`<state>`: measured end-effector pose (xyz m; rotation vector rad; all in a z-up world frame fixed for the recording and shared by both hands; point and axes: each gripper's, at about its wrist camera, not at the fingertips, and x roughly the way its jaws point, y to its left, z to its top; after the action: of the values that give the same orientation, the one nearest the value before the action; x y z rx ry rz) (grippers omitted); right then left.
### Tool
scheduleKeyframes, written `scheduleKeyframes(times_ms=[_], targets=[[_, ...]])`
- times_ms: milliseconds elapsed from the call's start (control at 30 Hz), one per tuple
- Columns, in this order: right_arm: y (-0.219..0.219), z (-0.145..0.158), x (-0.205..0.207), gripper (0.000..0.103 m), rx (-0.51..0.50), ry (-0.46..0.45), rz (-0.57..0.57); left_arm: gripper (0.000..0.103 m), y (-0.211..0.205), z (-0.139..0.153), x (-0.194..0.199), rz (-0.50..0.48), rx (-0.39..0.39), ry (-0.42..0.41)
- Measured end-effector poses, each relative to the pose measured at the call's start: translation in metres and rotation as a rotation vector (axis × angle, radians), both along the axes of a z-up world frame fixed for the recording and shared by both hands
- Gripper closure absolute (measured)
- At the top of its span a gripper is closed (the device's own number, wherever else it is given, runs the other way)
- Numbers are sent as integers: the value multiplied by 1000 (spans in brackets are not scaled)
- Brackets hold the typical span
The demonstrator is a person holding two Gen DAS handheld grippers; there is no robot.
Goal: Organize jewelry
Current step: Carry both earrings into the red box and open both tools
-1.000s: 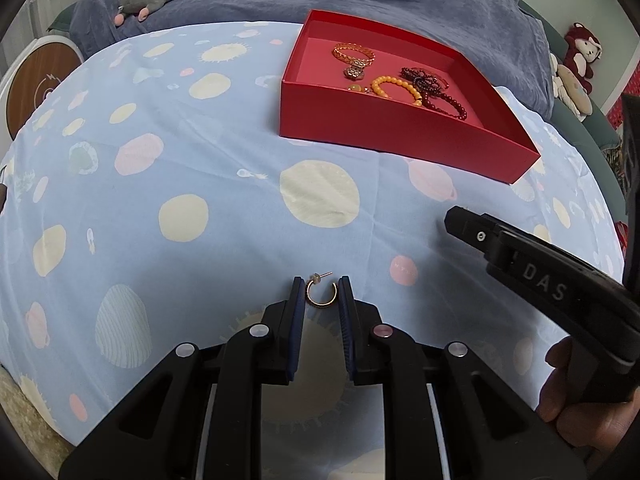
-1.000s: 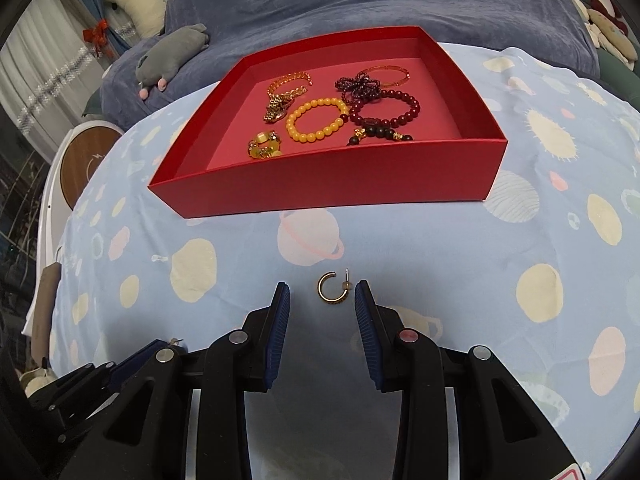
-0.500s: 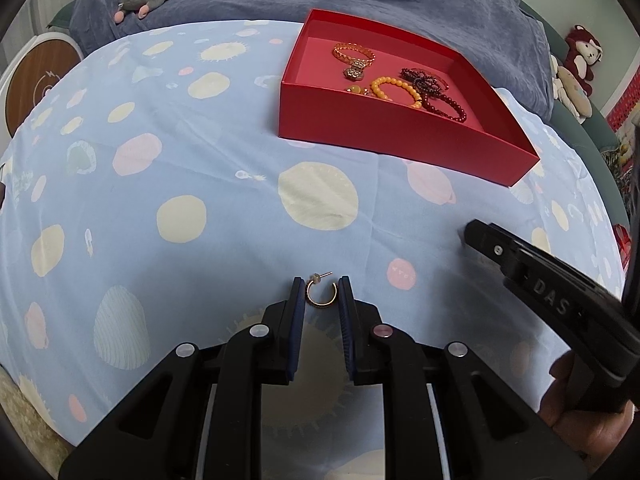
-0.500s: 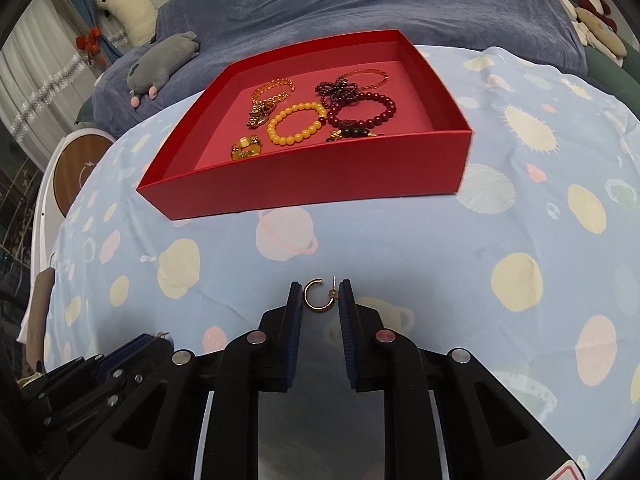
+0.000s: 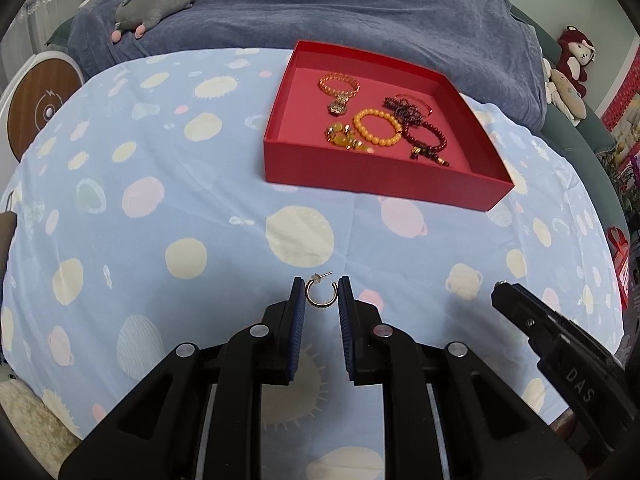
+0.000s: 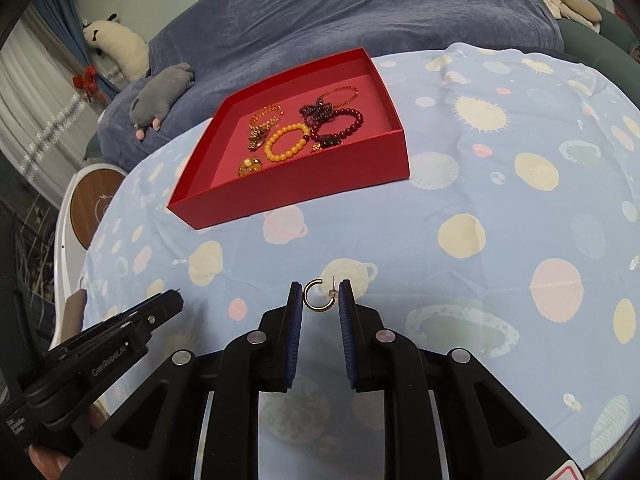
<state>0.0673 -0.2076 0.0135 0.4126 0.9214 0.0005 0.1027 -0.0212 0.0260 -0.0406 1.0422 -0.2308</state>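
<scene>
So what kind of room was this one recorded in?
Most likely a bedroom or a child's room. The work surface is a bed-like spread of blue planet-print sheet, backed by a rumpled blue blanket, with plush toys around it: a grey one and a red monkey.

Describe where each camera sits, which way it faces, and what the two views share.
Left wrist: on the left hand-held gripper, angled down over the spotted sheet toward the red box; pads grip a hoop earring; right hand-held gripper at right.
Right wrist: on the right hand-held gripper, same downward slant; pads grip another hoop earring; left gripper lower left.
Shared: box, sheet, grey plush.
</scene>
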Motion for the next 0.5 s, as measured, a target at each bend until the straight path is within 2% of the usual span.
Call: scheduleKeyframes(times_ms=[267,500], targets=[[7,31,3,86,4,-69,29,87,-12,27,8,-28,6,-46],[5,53,23,86,-8,-122,47,86,-17,50,30,-38,-4,-92]])
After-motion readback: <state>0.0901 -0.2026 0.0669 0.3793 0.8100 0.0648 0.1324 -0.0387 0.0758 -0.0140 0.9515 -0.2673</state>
